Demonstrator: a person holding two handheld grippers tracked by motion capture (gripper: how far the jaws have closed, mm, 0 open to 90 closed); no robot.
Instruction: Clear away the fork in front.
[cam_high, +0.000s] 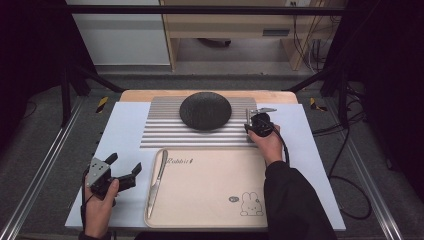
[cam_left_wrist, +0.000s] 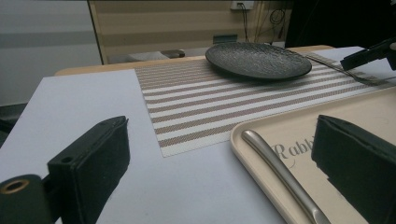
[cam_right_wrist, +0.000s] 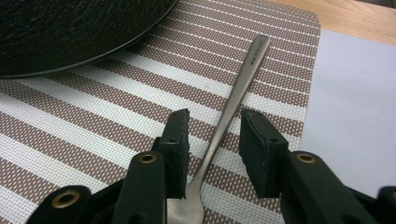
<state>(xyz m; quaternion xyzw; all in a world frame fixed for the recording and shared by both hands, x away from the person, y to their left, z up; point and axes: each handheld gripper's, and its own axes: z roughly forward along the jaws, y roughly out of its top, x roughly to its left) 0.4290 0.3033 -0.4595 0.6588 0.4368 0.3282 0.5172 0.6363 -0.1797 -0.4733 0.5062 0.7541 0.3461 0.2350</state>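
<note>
Your right gripper (cam_right_wrist: 212, 140) has its jaws parted either side of the fork (cam_right_wrist: 233, 100) lying on the striped placemat (cam_right_wrist: 93, 116) beside the black plate (cam_right_wrist: 70, 28), likely a table setting; your left gripper (cam_high: 122, 167) waits spread near the knife (cam_high: 157, 180) on the tray (cam_high: 210, 200)

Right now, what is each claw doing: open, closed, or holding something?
Left claw: open, holding nothing, beside the knife on the tray.
Right claw: open, jaws either side of the utensil on the placemat, not gripping it.
</note>
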